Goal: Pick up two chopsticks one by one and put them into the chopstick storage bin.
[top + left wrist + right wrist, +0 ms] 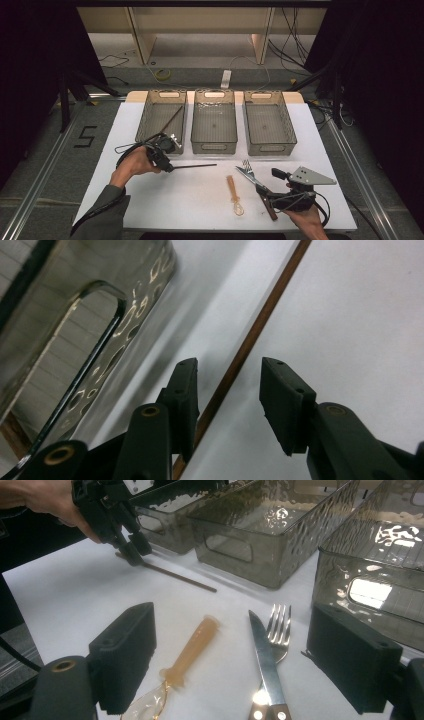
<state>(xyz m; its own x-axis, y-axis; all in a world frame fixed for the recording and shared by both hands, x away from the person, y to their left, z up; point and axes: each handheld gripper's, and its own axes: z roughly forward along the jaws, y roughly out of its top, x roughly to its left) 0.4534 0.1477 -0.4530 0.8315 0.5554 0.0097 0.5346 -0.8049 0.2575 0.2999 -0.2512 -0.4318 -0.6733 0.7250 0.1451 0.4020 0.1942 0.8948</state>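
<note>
From above we see the left hand-held gripper (169,166) at the chopstick (195,165); its own view shows jaws apart, perhaps touching; the right hand-held gripper (230,665) gapes.

Your left gripper (227,405): matt black plastic jaws with brass-coloured pivot pins. The chopstick (250,337) between them looks like smooth dark brown wood with a slight sheen. Your table cover (200,200) is matt white, paper-like. The bins (270,535) are smoky translucent plastic, glossy, with a rippled texture. The knife (265,665) has a polished metal blade and a dark wooden handle with rivets; the fork (280,627) is shiny metal. The spoon (190,655) is amber, translucent plastic.
</note>
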